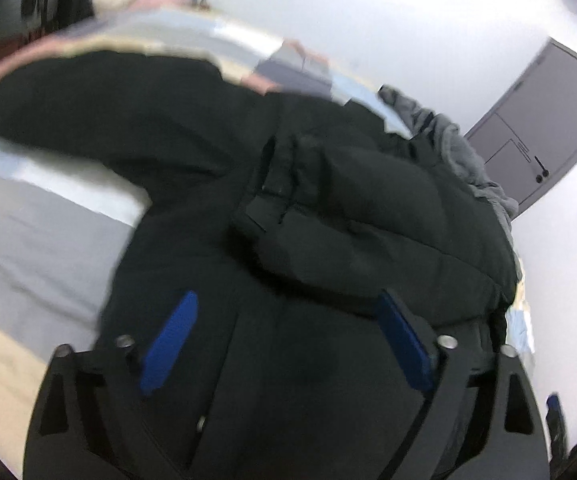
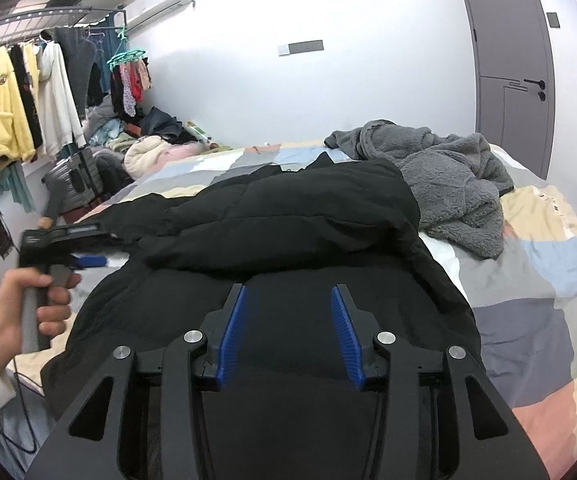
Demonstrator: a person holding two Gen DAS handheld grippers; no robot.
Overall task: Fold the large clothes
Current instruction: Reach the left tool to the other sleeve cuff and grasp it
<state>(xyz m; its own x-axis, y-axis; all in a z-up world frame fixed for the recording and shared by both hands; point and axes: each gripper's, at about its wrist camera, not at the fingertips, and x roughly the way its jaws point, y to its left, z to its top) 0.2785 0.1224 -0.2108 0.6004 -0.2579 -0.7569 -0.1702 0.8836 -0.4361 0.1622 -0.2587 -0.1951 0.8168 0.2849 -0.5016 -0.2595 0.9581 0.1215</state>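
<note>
A large black padded jacket (image 2: 288, 216) lies spread on the bed, with one sleeve folded across its body. In the left wrist view the jacket (image 1: 328, 220) fills the middle, and its other sleeve (image 1: 100, 108) reaches out to the upper left. My left gripper (image 1: 288, 300) hovers over the jacket with its blue pads wide apart and nothing pinched. In the right wrist view a hand (image 2: 44, 300) holds the left gripper (image 2: 84, 260) at the jacket's left edge. My right gripper (image 2: 288, 296) stands open above the jacket's near hem, with only fabric below it.
A grey fleece garment (image 2: 448, 184) lies crumpled at the far right of the bed. The patchwork sheet (image 2: 548, 280) shows bare on the right. A clothes rack (image 2: 28, 92), a suitcase (image 2: 76, 176) and a heap of clothes (image 2: 148, 148) stand at the left. A grey door (image 2: 512, 64) is behind.
</note>
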